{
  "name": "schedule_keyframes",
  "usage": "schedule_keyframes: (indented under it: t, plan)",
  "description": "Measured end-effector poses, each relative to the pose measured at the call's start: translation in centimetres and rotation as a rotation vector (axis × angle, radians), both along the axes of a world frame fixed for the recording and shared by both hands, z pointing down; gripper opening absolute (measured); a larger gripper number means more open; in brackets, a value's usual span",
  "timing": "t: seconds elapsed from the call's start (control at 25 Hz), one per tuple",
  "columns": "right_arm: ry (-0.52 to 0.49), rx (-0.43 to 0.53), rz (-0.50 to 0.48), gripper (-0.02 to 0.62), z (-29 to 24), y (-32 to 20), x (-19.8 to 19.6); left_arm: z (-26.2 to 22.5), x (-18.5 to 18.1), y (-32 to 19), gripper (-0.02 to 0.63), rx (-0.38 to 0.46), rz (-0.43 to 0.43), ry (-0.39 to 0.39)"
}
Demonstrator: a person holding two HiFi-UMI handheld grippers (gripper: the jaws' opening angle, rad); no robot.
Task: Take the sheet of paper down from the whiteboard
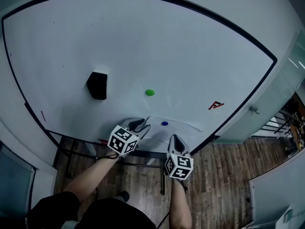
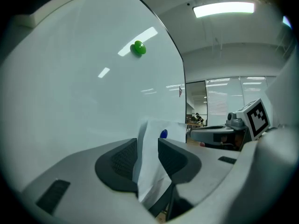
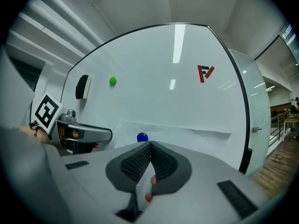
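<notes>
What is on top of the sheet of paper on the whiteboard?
A blue magnet sits on the sheet of paper, near its top edge. The whiteboard surface behind the sheet is hidden.

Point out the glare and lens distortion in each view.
Head view: the wide lens bows the whiteboard frame into an arc. Left gripper view: ceiling-light reflections streak the board beside the green magnet; corners go black. Right gripper view: a bright strip of glare left of the red mark.
</notes>
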State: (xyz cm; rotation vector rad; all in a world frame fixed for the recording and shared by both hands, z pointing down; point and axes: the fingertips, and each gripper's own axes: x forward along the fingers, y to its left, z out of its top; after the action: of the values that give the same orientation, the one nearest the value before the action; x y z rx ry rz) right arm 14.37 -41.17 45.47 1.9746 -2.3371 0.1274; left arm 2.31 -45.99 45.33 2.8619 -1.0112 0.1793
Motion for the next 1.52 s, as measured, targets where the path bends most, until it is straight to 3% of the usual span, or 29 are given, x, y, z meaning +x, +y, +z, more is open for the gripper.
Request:
schedule_keyframes:
  t: [0.36,0.72,1.16,1.24,1.32,1.52]
  plan:
    - [-0.020,-0.022,0.002,0.025,1.0,-1.3,0.1,0.1,1.7,-0.7,0.118,-0.003,0.025,-0.007]
    - [-0.015,-0.019,-0.011,0.025,0.7,-2.4,-0.6,0.5,1.6,-1.5,0.031,0.000,0.000,-0.014]
    - [-0.012,-0.016,-0.059,0.029,1.0,-4.1,-2.3,0.1,1.5,-1.6,0.021,-0.030,0.049,0.034]
    - [-0.016,-0.015,-0.070,0.049,0.9,-4.6,-2.7,0.1,1.5,-1.6,0.021,-0.035,0.056,0.044]
    - [-0.021,-0.019,-0.085,0.127,0.8,-5.0,-3.1,0.0,1.6,-1.5,0.021,-0.037,0.060,0.051]
    - [0.001,-0.005,-0.050,0.135,0.3,-5.6,-3.3,-0.1,1.7,-1.4,0.021,-0.026,0.067,0.041]
